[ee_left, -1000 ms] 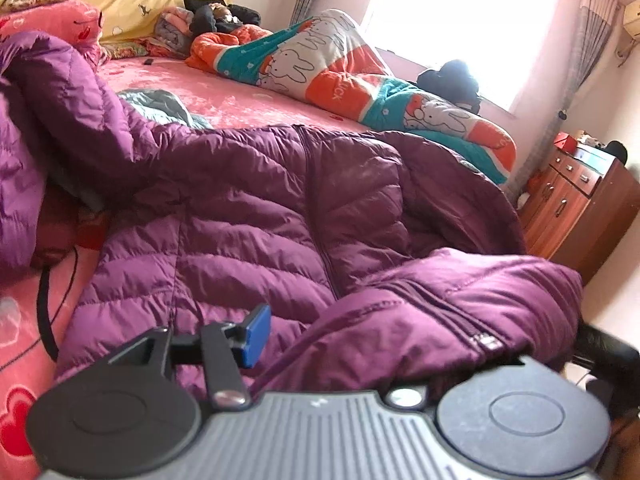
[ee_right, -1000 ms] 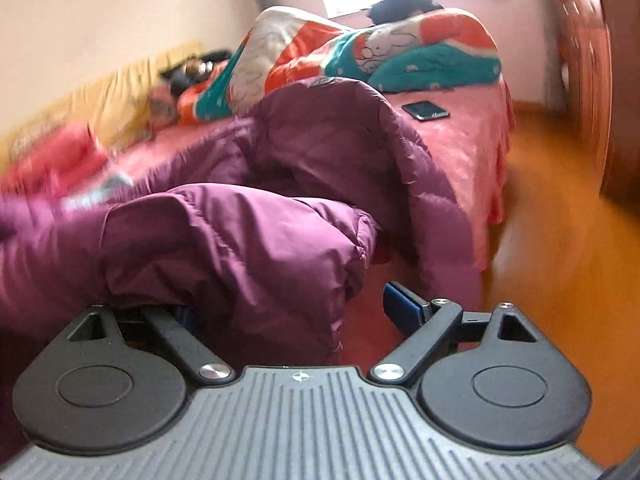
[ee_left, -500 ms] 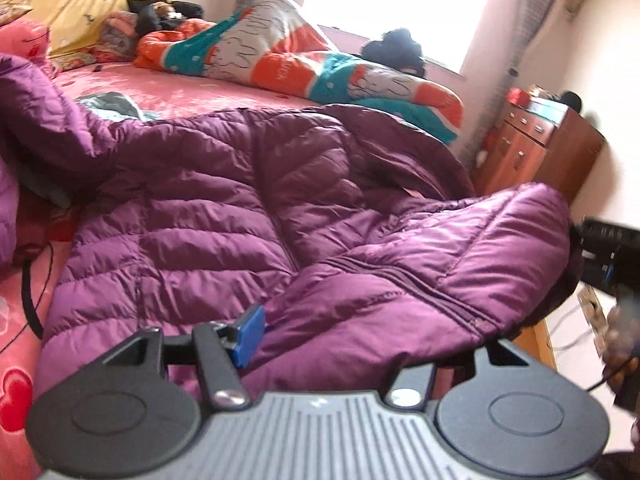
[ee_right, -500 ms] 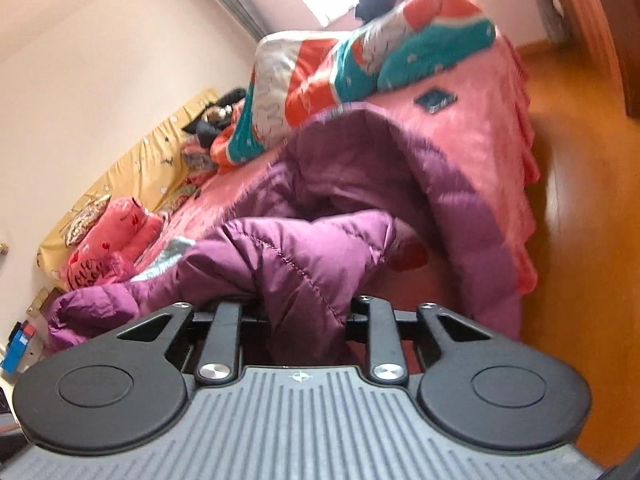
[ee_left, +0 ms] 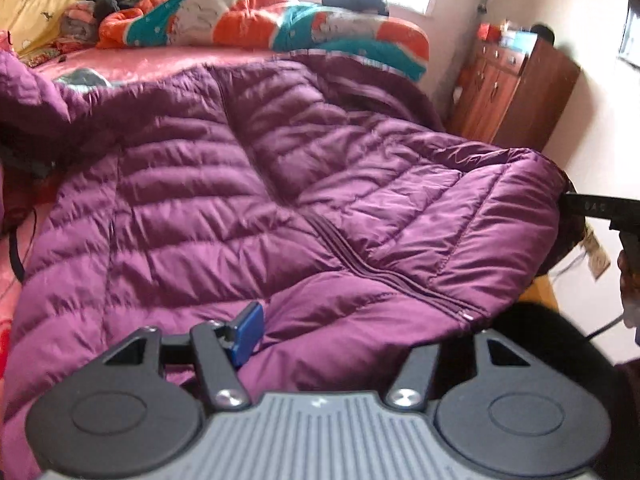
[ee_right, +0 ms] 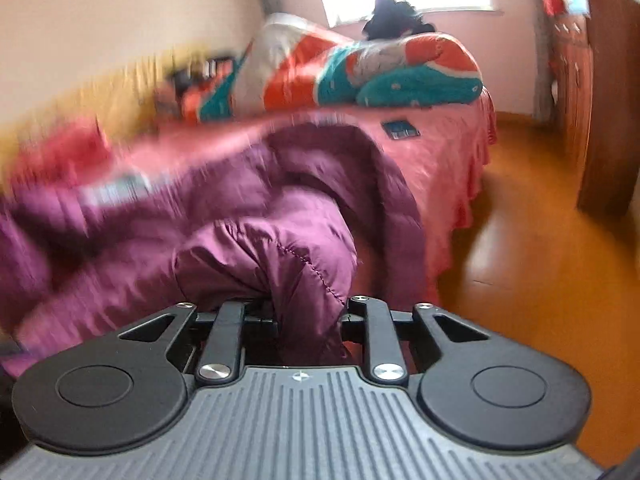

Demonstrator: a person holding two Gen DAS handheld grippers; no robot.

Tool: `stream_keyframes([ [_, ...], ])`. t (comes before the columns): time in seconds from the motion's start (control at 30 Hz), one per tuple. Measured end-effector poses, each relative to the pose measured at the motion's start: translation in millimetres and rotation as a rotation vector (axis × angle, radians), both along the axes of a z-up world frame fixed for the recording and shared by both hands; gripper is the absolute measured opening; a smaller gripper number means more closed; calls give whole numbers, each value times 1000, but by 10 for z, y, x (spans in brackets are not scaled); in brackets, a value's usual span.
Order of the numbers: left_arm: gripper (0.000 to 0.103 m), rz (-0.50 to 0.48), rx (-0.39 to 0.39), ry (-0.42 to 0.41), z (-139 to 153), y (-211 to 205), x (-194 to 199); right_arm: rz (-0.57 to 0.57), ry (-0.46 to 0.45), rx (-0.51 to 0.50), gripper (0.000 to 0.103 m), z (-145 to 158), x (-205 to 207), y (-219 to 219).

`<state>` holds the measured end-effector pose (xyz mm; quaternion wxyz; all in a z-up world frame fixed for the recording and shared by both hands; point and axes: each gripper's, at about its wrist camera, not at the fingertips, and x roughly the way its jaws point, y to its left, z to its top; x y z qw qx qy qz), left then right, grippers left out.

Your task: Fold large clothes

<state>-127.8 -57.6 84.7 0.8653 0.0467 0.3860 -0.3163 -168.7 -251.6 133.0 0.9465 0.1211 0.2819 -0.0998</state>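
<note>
Purple quilted down jacket (ee_left: 248, 184) lies spread over the pink bed (ee_right: 436, 148), its near hem lifted off the edge. Right gripper (ee_right: 308, 320) is clamped on a bunched corner; left gripper (ee_left: 340, 332), jaws just widening, straddles a thick fold at the zipper, though whether its pads bite cannot be told. Judged step: carrying the hem over for a fold, which calls for both corners travelling level toward the collar.

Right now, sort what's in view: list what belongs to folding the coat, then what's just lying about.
Belongs to the job:
purple down coat
left gripper, coat hem between its jaws
right gripper, shut on the coat's edge

Just lying about:
rolled quilt
phone on the pink bedsheet
wooden cabinet
</note>
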Motion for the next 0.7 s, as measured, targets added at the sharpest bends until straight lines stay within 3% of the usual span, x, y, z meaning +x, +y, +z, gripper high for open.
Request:
stream_keyframes([
  [0.07,61,-4,23,0,-48,6,-22,1,78,-49,32,-145,40,-9],
  [0.13,64,-4,22,1,-42,20,-34,6,139,-19,38,-259,82,-66],
  [0.2,67,-5,10,3,-15,46,-63,-10,183,-10,65,-333,87,-112],
  [0.33,73,-25,-3,1,53,90,-184,-34,227,-16,84,-339,23,-109],
  [0.4,74,-39,-13,-3,88,128,-266,-45,236,-22,100,-301,-33,-116],
  [0.57,76,-48,-65,-31,233,213,-427,-47,226,-48,101,-188,-265,-67],
  [0.7,77,-25,-118,-78,396,236,-471,-79,145,-54,103,-44,-409,-122],
])
